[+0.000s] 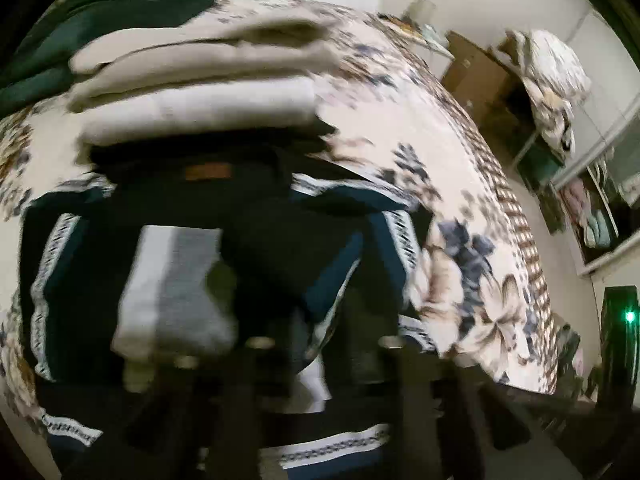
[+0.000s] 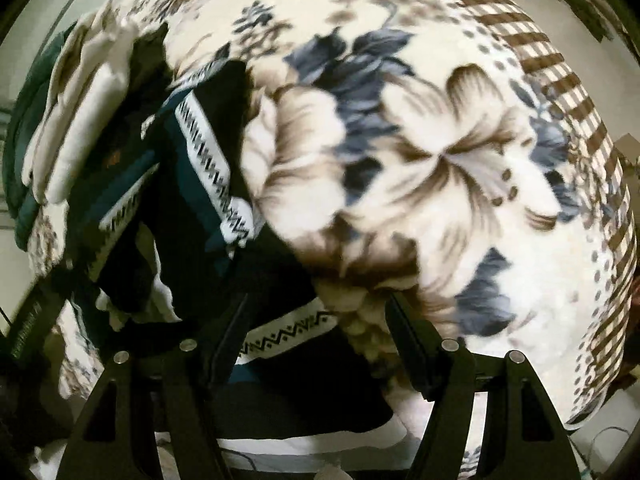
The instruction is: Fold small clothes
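A dark navy garment with white zigzag-patterned bands lies crumpled on the flowered blanket; it also shows in the right wrist view. A white and grey folded piece rests on it. My left gripper is low over the garment, badly blurred, and its fingers are too dark to read. My right gripper is open, its fingers spread over the garment's patterned hem at the blanket.
A stack of folded cream clothes on a dark item sits behind the garment, with a dark green cloth beyond. The flowered blanket covers the bed. Shelves and a bundle stand at the right wall.
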The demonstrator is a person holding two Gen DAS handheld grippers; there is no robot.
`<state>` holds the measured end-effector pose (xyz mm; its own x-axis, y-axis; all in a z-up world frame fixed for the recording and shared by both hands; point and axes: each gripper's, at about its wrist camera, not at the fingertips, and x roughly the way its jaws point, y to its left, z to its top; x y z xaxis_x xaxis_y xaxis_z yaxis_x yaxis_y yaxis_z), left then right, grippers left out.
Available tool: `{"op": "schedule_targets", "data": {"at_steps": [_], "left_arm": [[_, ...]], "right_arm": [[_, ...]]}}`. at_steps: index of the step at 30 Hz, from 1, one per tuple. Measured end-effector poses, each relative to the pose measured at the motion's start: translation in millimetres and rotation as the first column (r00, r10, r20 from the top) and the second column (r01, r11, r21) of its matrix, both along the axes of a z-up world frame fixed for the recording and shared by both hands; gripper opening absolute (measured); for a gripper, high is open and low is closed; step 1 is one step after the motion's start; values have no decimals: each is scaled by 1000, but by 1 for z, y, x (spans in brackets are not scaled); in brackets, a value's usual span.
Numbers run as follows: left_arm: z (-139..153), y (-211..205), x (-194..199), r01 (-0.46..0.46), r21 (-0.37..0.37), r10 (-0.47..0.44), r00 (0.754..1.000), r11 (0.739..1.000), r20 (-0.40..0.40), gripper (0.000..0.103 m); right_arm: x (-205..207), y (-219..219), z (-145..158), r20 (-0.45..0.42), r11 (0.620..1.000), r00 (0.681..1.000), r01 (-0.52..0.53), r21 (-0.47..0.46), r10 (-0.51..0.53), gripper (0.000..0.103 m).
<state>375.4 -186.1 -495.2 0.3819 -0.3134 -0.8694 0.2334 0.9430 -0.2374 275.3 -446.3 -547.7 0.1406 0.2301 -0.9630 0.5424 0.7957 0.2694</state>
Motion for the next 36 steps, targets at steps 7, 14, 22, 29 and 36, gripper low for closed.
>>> {"op": "schedule_targets", "data": {"at_steps": [7, 14, 22, 29, 36], "left_arm": [[32, 102, -5, -219, 54, 212, 970, 974, 115, 96], [12, 206, -2, -428, 249, 411, 904, 869, 117, 98], [-19, 252, -1, -497, 339, 494, 863, 799, 102, 98], [-26, 261, 9, -498, 310, 504, 861, 810, 69, 98], [-39, 257, 13, -458, 307, 475, 880, 834, 24, 98]], "right_arm": [[35, -11, 21, 106, 993, 994, 10, 119, -23, 72], [120, 47, 14, 142, 980, 986, -107, 166, 84, 76], [175, 121, -7, 28, 937, 937, -349, -8, 349, 33], [169, 61, 17, 61, 967, 970, -227, -113, 235, 10], [140, 2, 24, 34, 997, 998, -47, -65, 49, 53]]}}
